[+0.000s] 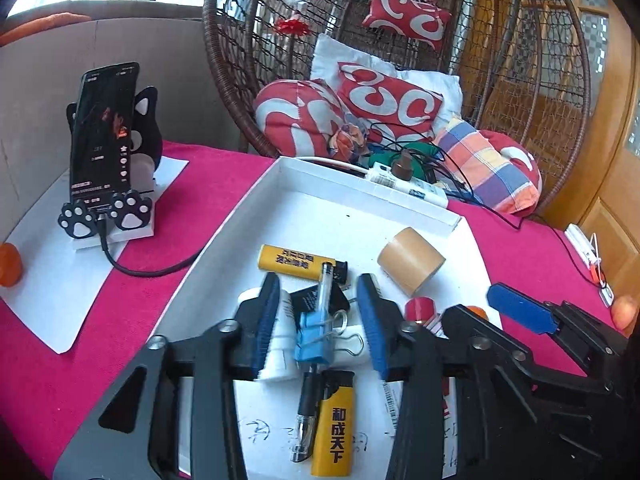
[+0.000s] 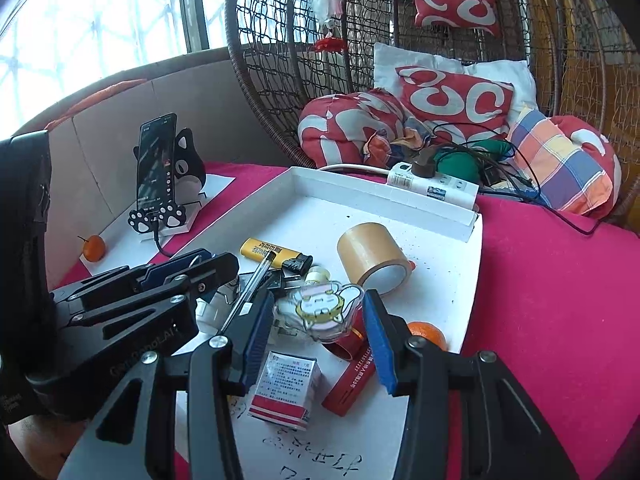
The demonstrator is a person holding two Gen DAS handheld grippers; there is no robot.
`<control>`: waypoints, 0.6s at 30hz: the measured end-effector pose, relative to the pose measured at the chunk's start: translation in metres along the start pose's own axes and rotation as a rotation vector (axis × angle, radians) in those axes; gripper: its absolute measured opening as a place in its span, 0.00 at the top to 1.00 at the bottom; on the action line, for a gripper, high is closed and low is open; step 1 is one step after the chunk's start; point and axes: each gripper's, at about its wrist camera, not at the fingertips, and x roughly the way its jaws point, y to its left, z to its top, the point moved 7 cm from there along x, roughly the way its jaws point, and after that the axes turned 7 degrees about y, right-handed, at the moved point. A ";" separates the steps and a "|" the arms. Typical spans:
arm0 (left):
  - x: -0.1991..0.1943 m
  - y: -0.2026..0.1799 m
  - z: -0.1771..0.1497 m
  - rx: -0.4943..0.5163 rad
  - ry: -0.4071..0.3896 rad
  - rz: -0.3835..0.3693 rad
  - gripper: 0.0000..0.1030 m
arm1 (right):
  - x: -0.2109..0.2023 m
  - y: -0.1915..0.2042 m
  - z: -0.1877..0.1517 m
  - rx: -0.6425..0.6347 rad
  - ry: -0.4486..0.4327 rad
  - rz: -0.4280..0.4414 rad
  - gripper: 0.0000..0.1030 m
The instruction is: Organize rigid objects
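A white tray (image 1: 256, 204) on the pink cloth holds the small items. My left gripper (image 1: 318, 280) stands open over a clear pen (image 1: 325, 292) with a blue binder clip (image 1: 312, 340) on it, and a white tube (image 1: 280, 344) lies by the left pad. Two yellow lighters (image 1: 294, 261) (image 1: 334, 428) and a tape roll (image 1: 410, 260) lie around them. My right gripper (image 2: 318, 296) is open with a cartoon charm (image 2: 324, 306) between its fingers, above a medicine box (image 2: 286, 388) and a long red box (image 2: 350, 380). I see no pad pressing on anything.
A phone on a cat-shaped stand (image 1: 106, 148) sits at the left, with its cable running to the tray. A power strip (image 2: 434, 186) with cords lies behind the tray's far wall. A hanging wicker chair (image 2: 256, 80) with cushions rises behind. Oranges (image 2: 94, 248) (image 2: 428, 332) lie nearby.
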 end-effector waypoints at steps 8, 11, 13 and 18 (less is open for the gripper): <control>-0.023 0.017 0.001 -0.065 -0.045 0.005 0.00 | -0.015 -0.019 -0.001 0.077 -0.053 -0.007 0.00; -0.032 0.009 -0.001 -0.052 -0.063 -0.005 0.00 | -0.026 -0.014 -0.003 0.060 -0.078 -0.014 0.00; -0.039 0.006 -0.003 -0.042 -0.075 0.007 0.00 | -0.036 -0.012 -0.004 0.034 -0.102 -0.042 0.00; -0.057 -0.009 -0.011 0.023 -0.088 0.014 0.00 | -0.071 -0.017 -0.004 0.000 -0.202 -0.129 0.00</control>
